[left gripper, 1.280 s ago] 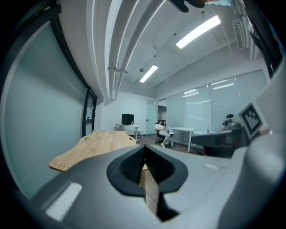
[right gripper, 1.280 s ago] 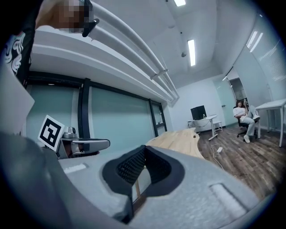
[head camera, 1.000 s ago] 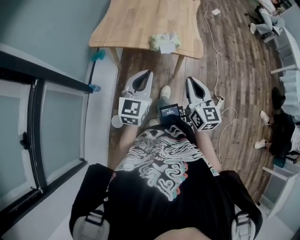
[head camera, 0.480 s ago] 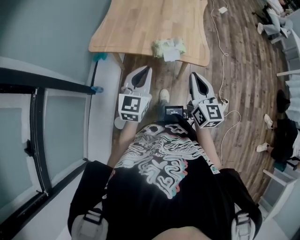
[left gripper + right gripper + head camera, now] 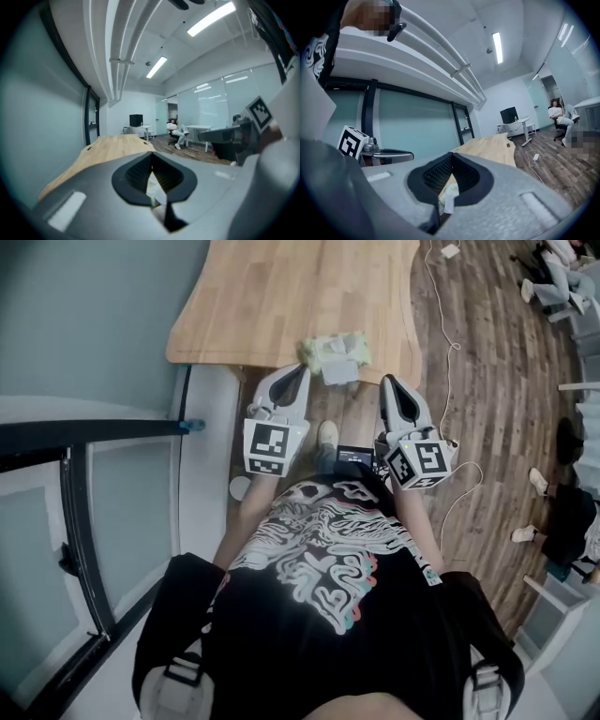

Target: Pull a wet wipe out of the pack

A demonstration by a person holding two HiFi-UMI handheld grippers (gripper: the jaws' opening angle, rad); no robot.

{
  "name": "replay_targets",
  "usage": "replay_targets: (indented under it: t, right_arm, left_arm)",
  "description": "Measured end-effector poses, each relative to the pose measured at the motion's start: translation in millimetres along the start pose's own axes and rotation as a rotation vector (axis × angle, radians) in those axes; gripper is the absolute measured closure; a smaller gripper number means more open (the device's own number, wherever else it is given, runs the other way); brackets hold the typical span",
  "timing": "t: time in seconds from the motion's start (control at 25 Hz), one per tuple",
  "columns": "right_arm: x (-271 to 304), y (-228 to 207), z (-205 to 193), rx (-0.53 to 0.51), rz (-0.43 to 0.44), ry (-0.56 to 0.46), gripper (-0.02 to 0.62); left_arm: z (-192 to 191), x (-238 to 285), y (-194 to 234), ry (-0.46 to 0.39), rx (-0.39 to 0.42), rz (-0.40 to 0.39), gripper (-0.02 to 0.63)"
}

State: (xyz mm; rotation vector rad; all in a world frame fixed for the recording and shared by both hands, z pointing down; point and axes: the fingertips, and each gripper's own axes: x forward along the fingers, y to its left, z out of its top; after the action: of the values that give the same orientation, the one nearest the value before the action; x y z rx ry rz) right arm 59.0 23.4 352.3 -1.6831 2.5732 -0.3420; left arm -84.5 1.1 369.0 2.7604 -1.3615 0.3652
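While left claw, right claw both stay closed, wipe pack seemingly nearer.

A light wooden desk stands on a dark plank floor beside a teal wall, under strip lights.

Left gripper, jaws together, before a wooden table.

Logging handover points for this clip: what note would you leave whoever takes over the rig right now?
Left hand-held gripper: shut, empty.
Right hand-held gripper: shut, empty.
Wet wipe pack: lies at the near edge of the wooden table, just beyond both gripper tips, untouched.
Done: nothing yet.
Left: reach the pack, open a gripper, pinch a wipe and pull it out.
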Motion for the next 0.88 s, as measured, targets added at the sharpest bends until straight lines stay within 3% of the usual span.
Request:
replay_targets:
  t: [0.44,0.88]
  right_arm:
    - [61,-29,-8,-0.026,0.05,0.064,0.597]
    - [104,-33,-34,-0.094,0.164,0.156,0.597]
  left_arm:
    - [-18,63,23,0.065,-0.038,0.009,0.62]
    - [-47,105,29,0.149,-0.067,-0.012,0.62]
